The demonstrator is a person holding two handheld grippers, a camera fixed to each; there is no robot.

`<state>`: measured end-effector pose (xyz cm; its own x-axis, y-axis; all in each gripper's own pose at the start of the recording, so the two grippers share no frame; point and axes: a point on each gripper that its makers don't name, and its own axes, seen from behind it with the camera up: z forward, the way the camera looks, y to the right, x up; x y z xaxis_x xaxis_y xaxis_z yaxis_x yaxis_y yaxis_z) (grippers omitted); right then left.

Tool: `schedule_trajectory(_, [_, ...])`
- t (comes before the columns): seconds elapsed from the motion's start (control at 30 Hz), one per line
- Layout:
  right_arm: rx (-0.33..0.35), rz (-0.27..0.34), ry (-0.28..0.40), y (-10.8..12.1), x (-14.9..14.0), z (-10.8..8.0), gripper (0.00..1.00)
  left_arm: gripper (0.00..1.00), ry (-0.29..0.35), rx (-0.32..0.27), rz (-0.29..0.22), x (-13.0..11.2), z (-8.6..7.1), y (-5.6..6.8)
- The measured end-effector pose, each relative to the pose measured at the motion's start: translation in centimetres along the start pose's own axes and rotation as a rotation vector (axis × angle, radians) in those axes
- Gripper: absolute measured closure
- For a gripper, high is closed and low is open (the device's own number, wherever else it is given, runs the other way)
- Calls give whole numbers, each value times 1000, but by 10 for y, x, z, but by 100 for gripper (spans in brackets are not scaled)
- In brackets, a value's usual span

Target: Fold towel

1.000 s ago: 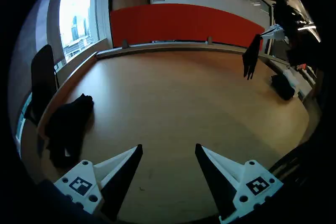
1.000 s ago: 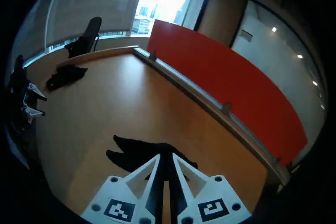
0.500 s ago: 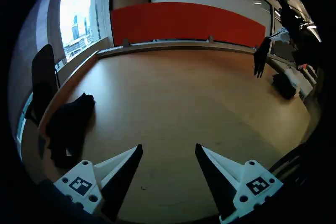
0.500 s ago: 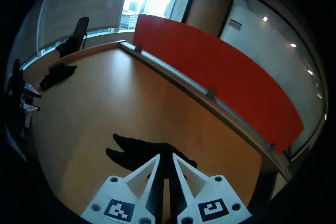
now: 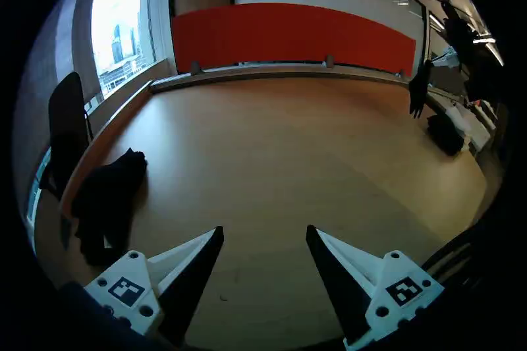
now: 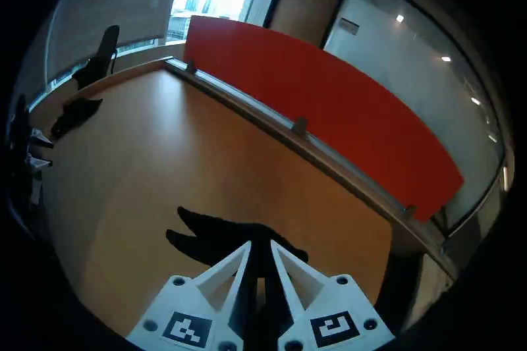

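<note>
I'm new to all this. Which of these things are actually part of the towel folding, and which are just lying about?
Part of the job: dark cloth pinched in the right gripper; left gripper, open above the wooden table.
Lying about: dark fabric heap by the table's edge, untouched; office chair; red partition.

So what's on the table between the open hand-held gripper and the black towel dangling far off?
Just bare wooden table, in the left gripper view, from the left hand-held gripper to the black towel.
</note>
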<state>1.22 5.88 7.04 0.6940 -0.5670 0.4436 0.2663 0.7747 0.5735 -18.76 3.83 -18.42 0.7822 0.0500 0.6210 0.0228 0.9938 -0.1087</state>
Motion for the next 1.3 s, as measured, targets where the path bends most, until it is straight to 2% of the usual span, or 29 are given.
schedule_trajectory(0.27, [-49,10,-32,38,-17,-10,95,7,-4,1,2,2,0,2])
schedule_trajectory(0.6, [-100,54,-70,79,-42,-16,95,7,-9,3,9,5,2,6])
schedule_trajectory(0.97, [-112,67,-99,93,-60,-20,95,7,-12,1,20,8,3,11])
schedule_trajectory(1.3, [-121,78,-125,96,-85,-37,95,7,-9,-10,31,12,4,17])
